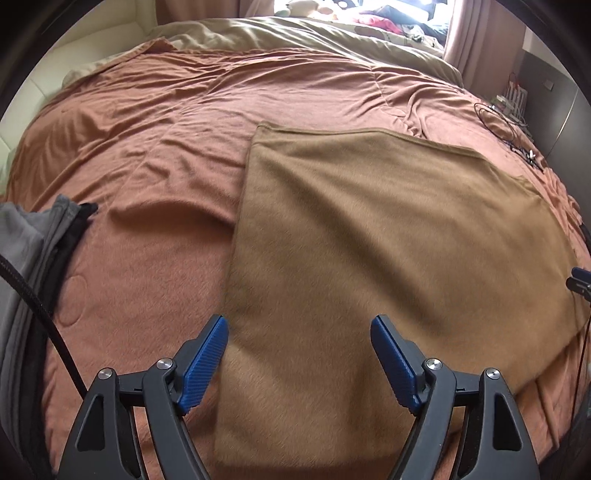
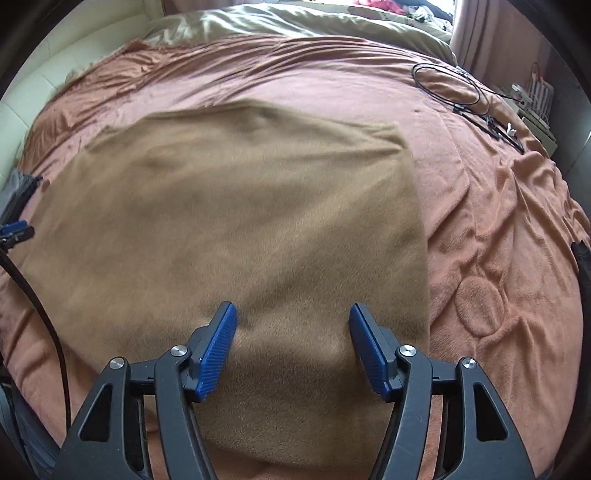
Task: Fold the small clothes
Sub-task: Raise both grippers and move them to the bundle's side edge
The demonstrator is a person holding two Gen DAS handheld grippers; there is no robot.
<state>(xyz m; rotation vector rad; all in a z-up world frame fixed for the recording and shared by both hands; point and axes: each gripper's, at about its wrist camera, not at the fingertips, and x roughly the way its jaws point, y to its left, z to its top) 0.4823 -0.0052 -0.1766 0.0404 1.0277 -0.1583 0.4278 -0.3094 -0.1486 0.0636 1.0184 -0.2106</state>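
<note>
A wide bed covered by a rust-orange blanket [image 1: 147, 147] fills both views, with daylight from a window at the far end. Nearest, the left gripper [image 1: 299, 325] hangs over the near left part of a tan cloth [image 1: 369, 229], its blue pads [image 1: 207, 362] spread wide with nothing pinched between them; the left pad sits about over the cloth's left edge. The right gripper [image 2: 293, 310] hovers over the near right part of the same tan cloth [image 2: 221, 206], pads likewise apart and empty.

The cloth lies flat on the blanket in a neat four-sided shape with straight side edges and a hemmed far edge, only a few soft bumps near its far side. It reads as already folded at least once, though the layers cannot be counted from here; it is still broad, so I judge another fold or two remains before it is a compact packet.

Left of it, at the bed's edge, lies a grey garment [image 1: 33, 266]. Farther right, a black cable [image 2: 454, 88] coils on the blanket. Beyond, an olive-beige duvet [image 2: 295, 26] is bunched at the head of the bed.
</note>
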